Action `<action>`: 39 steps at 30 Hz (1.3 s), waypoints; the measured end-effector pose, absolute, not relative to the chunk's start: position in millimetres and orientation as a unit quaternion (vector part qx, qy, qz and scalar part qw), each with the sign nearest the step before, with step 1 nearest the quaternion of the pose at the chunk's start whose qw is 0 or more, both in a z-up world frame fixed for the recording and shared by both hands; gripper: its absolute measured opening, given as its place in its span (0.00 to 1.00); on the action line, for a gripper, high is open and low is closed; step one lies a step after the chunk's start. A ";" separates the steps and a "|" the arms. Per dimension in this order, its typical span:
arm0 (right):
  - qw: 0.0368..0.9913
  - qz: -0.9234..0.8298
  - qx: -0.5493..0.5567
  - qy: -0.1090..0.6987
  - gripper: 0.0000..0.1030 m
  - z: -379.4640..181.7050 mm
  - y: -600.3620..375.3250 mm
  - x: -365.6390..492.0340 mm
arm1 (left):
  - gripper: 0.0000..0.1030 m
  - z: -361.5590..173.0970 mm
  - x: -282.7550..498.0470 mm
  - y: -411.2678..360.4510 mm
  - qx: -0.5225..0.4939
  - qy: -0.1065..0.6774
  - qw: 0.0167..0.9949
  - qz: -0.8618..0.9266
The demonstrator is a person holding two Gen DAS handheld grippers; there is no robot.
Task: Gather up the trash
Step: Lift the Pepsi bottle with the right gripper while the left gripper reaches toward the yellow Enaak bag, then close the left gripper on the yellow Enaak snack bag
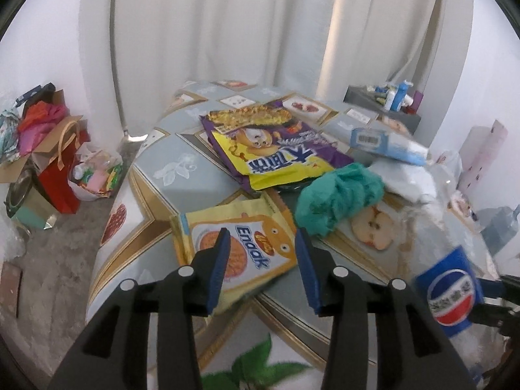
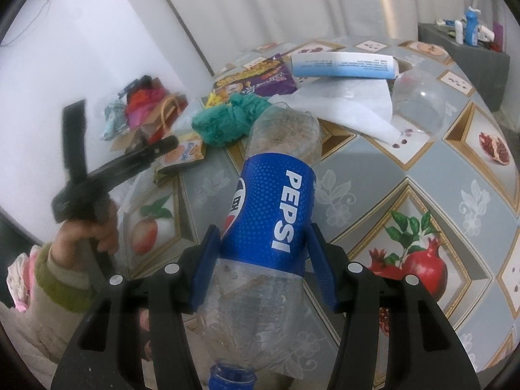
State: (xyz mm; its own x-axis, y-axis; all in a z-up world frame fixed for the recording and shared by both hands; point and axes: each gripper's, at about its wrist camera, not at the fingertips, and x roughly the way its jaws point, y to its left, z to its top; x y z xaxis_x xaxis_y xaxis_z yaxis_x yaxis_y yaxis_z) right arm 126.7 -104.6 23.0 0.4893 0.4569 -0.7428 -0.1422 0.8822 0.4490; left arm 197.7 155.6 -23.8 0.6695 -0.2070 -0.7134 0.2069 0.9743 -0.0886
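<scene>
Right wrist view shows the table (image 2: 422, 175) under a fruit-patterned cloth, littered from its middle to the far edge. Biggest on it is the purple snack bag (image 1: 276, 143), then white tissue (image 2: 341, 104), a clear dome lid (image 2: 419, 97), a blue-and-white box (image 2: 344, 63), a green wad (image 1: 338, 195) and a yellow Enaak packet (image 1: 240, 243). The right gripper (image 2: 265, 266) is clamped on the Pepsi bottle (image 2: 276, 201), cap toward the camera, lifted off the cloth. The left gripper (image 1: 261, 260) hangs wide open over the Enaak packet, holding nothing.
</scene>
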 end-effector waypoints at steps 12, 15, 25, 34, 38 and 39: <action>0.850 0.171 0.167 0.469 0.50 22.6 -111.0 122.4 | 0.13 -51.3 188.5 146.6 0.057 0.438 0.892 -0.100; 0.851 0.168 0.168 0.468 0.50 22.4 -115.4 118.6 | 0.13 -50.4 170.4 142.0 0.055 0.447 0.886 -0.109; 0.853 0.153 0.176 0.466 0.50 21.3 -136.9 100.0 | 0.13 -46.4 90.3 116.9 -0.012 0.481 0.854 -0.198; 0.854 0.152 0.179 0.465 0.50 21.9 -142.8 93.7 | 0.13 -18.8 95.0 142.0 -0.015 0.422 0.895 -0.145; 0.854 0.142 0.176 0.468 0.50 22.7 -148.3 91.2 | 0.19 -19.3 110.0 148.2 0.023 0.409 0.907 -0.102; 0.854 0.139 0.176 0.469 0.50 23.0 -149.7 90.6 | 0.23 -19.5 112.6 151.5 0.027 0.407 0.908 -0.096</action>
State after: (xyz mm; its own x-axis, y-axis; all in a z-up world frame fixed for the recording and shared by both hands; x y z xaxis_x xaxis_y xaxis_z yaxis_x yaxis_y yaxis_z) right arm 90.6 -149.7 23.0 0.5209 0.4025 -0.7527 -0.0725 0.8995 0.4309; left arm 112.6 151.5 -19.5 0.6501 -0.1525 -0.7443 0.1969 0.9800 -0.0288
